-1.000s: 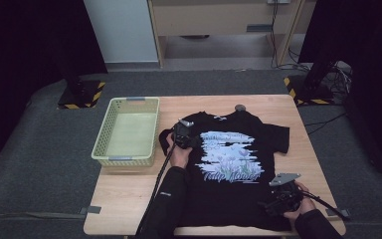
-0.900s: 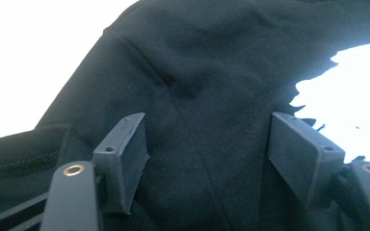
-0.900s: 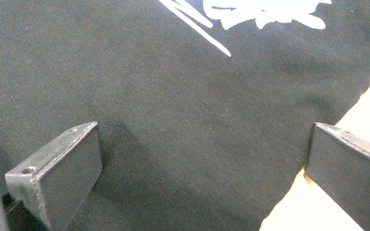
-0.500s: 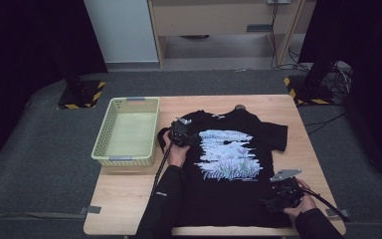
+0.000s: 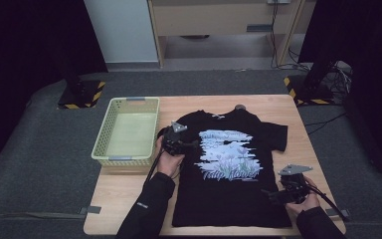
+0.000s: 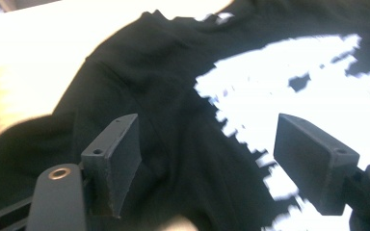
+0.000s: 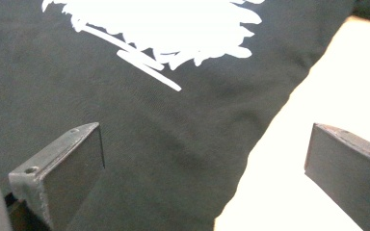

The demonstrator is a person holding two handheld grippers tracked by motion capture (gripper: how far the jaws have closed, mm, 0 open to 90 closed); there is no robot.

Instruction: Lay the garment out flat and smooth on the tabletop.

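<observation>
While the black t-shirt (image 5: pixel 229 169) lies flat on the bench (image 5: pixel 129 189), left gripper (image 5: pixel 178 141) fingers have just been opening, nothing between them; right gripper (image 5: pixel 284 193) fingers released at the hem.

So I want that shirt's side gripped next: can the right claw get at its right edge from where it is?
Probably yes: the right claw stands open straddling the T-shirt edge on the table, nothing between.

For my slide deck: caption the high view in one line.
Black printed T-shirt spread flat on a wooden table beside a basket, open left gripper and right gripper over it.
</observation>
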